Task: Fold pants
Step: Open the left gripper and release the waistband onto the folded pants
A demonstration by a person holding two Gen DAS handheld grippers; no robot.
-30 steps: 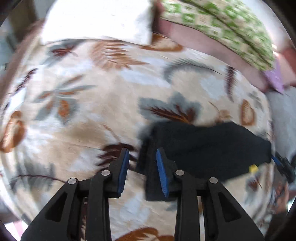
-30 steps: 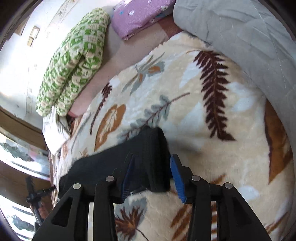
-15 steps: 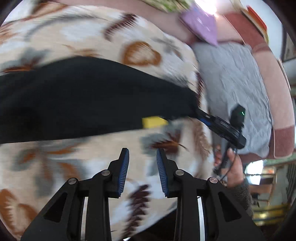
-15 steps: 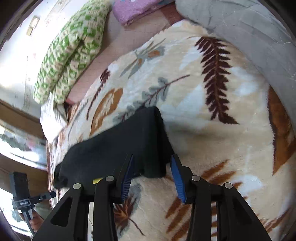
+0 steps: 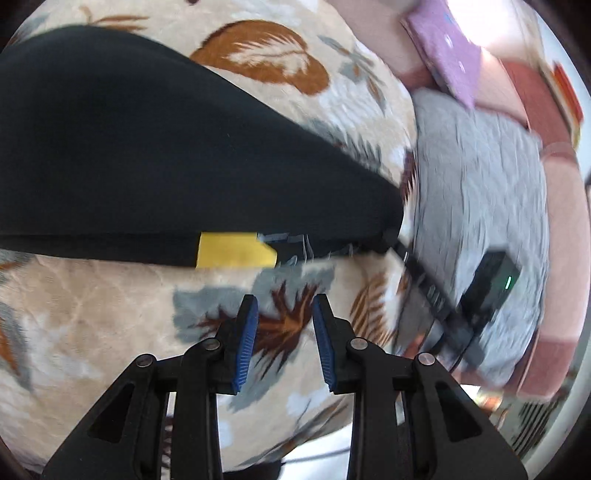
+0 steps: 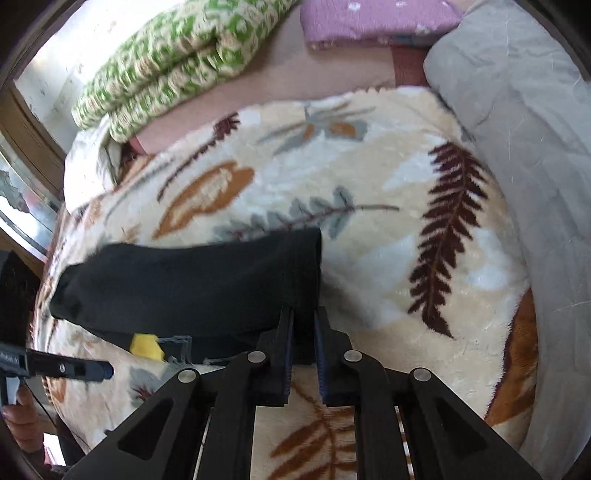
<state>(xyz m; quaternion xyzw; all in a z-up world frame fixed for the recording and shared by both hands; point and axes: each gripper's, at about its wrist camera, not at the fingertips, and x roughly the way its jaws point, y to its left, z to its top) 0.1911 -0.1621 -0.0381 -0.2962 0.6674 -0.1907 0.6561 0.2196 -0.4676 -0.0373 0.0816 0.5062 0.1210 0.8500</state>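
Black folded pants [image 5: 155, 155] lie on a leaf-patterned blanket [image 5: 92, 317], with a yellow tag [image 5: 234, 254] at their near edge. My left gripper [image 5: 282, 332] is open and empty, hovering over the blanket just below the pants. In the right wrist view the pants [image 6: 192, 280] stretch left from my right gripper [image 6: 303, 328], which is shut on the pants' right end. The yellow tag [image 6: 146, 345] shows there too. The left gripper's tip [image 6: 74, 369] is seen at the left edge.
A grey quilt [image 6: 517, 129] lies along the blanket's right side. A green patterned quilt [image 6: 177, 55] and a purple pillow [image 6: 369, 18] sit at the back. The right gripper's body [image 5: 461, 295] shows in the left wrist view.
My left gripper let go of the pants' end and swung toward their yellow-tag side. My right gripper closed on the pants' right end.
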